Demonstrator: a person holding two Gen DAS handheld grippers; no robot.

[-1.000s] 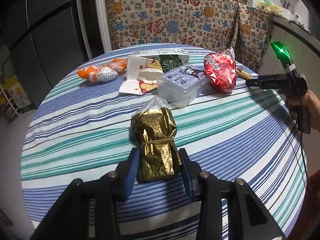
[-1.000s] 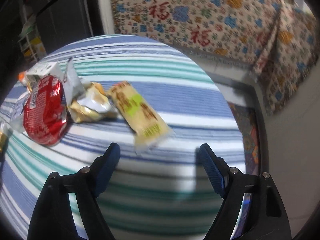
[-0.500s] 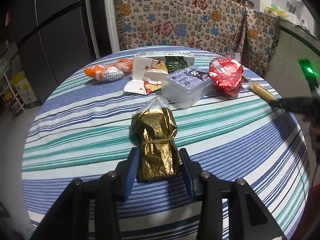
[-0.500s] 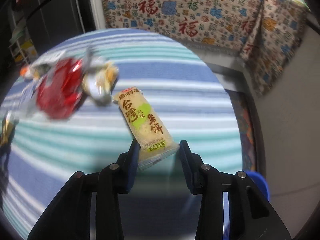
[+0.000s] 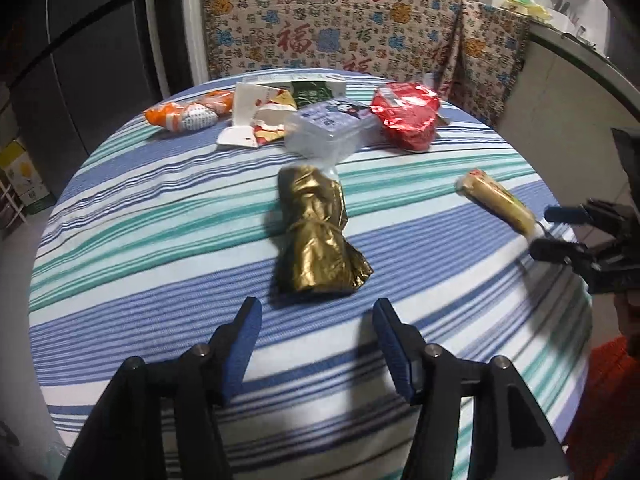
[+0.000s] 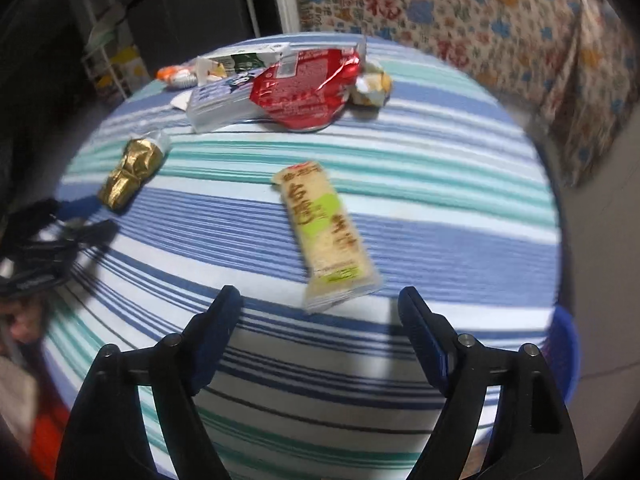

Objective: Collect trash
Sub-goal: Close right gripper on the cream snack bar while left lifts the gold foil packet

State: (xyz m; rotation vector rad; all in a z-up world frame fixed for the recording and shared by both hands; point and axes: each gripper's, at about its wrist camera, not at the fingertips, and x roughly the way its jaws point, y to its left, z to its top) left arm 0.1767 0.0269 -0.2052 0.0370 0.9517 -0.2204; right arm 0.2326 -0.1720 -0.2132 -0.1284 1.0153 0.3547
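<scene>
The gold wrapper (image 5: 316, 236) lies mid-tabletop, just clear of my left claw (image 5: 316, 332), whose jaws have just been opening. The yellow snack packet (image 6: 326, 236) lies loose near the tabletop's right edge before my wide right claw (image 6: 320, 336), also just opened. Both need regripping for binning.

The left gripper (image 5: 316, 320) hangs over the striped table (image 5: 160, 240), its jaws having just been opening, nothing between them; the gold wrapper (image 5: 316, 236) lies just beyond the tips. At the right edge the right gripper (image 5: 554, 230) sits at the end of a yellow snack bar (image 5: 496, 200). Farther back lie a red packet (image 5: 408, 120), clear box (image 5: 324, 132), carton (image 5: 316, 86) and orange wrapper (image 5: 188, 116).
</scene>
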